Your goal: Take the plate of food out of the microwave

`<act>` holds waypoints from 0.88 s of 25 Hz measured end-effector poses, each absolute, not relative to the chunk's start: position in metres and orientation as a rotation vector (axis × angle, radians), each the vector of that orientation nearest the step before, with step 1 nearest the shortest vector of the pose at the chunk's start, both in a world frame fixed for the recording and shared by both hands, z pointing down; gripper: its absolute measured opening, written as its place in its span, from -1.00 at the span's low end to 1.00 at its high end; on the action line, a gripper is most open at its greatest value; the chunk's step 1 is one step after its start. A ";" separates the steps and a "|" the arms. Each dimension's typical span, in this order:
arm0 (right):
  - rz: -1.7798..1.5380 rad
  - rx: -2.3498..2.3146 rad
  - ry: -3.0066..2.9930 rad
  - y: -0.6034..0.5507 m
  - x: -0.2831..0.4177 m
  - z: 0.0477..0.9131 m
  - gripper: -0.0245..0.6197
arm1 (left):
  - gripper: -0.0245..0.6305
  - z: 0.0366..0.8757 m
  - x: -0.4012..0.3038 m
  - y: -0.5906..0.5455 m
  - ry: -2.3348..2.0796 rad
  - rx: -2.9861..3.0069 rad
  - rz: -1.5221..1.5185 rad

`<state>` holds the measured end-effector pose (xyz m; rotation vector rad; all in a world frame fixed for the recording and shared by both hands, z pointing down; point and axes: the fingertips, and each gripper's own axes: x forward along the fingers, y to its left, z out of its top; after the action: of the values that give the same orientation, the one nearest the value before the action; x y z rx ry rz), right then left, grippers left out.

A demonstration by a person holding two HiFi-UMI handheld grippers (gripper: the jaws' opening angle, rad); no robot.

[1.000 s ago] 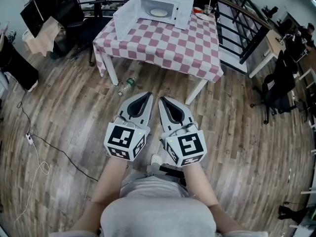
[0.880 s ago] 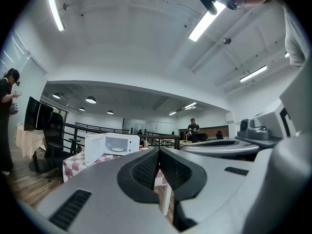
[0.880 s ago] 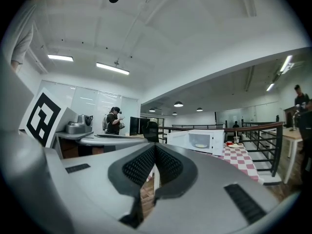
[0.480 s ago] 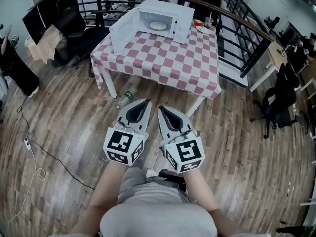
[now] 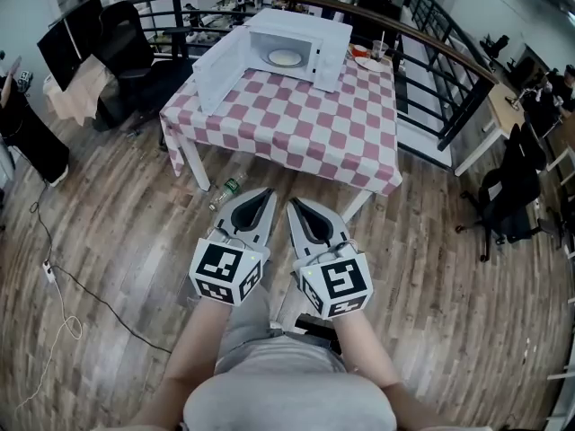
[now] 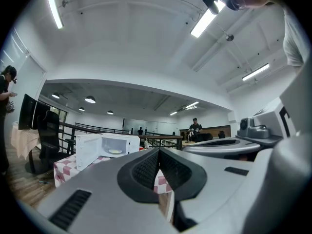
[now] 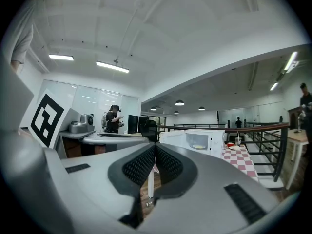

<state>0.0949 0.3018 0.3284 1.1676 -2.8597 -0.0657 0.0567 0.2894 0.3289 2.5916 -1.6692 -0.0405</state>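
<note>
A white microwave (image 5: 301, 48) stands at the far end of a table with a pink-and-white checked cloth (image 5: 296, 128). Its door (image 5: 218, 68) hangs open to the left. Inside lies a pale plate of food (image 5: 285, 57), also visible in the left gripper view (image 6: 115, 151) and the right gripper view (image 7: 198, 146). My left gripper (image 5: 266, 194) and right gripper (image 5: 294, 203) are held side by side above the wooden floor, well short of the table. Both point at the table, are shut, and hold nothing.
A plastic bottle (image 5: 228, 187) lies on the floor by the table's near left leg. A cup and small dishes (image 5: 370, 54) sit right of the microwave. Black chairs and monitors (image 5: 99, 25) stand at the left, a dark railing (image 5: 440, 57) behind, and a cable (image 5: 67, 272) on the floor.
The table and microwave have come nearer and lower in the head view as the person walks toward them. Both grippers stay shut, side by side.
</note>
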 end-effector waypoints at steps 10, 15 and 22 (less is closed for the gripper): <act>-0.043 1.230 -2.847 0.233 0.092 0.331 -0.84 | -0.91 0.329 0.048 0.221 -1.656 2.604 -0.036; -0.032 1.243 -2.843 0.196 0.083 0.328 -0.84 | -0.91 0.325 0.039 0.183 -1.639 2.612 -0.033; -0.010 1.287 -2.826 0.147 0.066 0.328 -0.84 | -0.92 0.324 0.022 0.132 -1.605 2.626 -0.027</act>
<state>0.0661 0.1466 0.3283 1.2872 -2.8263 -0.0098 0.0221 0.1323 0.3242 2.6263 -1.6047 -0.0269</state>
